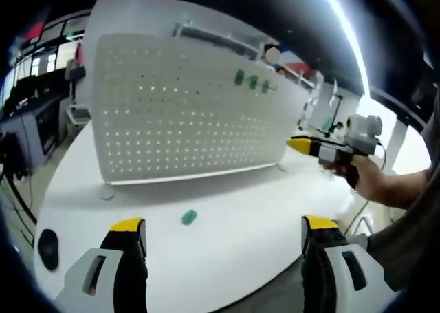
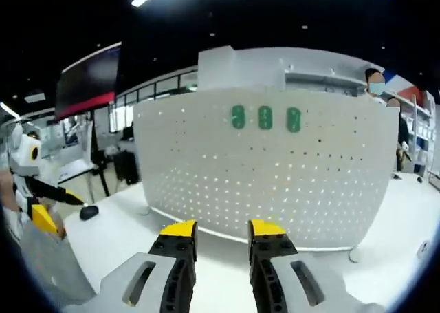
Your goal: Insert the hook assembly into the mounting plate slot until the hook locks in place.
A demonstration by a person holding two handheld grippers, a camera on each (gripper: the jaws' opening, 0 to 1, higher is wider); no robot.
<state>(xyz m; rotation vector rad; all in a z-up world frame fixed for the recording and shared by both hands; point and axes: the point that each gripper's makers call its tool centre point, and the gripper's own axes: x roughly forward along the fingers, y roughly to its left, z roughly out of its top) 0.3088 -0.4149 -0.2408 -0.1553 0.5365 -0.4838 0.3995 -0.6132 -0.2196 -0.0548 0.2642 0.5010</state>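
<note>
The place looks like a lab or workshop hall: long ceiling light strips [image 1: 344, 24], a white worktable [image 1: 227, 237] carrying an upright white pegboard panel [image 2: 275, 168], a dark wall screen [image 2: 89, 82], and desks with equipment [image 1: 27, 120] behind, with masked people standing by shelves

The pegboard [image 2: 268, 175] looks like matt white perforated metal, the table [image 1: 227, 223] smooth white, slightly glossy.

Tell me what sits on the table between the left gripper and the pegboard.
In the left gripper view, a single green hook lies on the white table between the left gripper and the pegboard; the rest of that stretch is bare.
</note>
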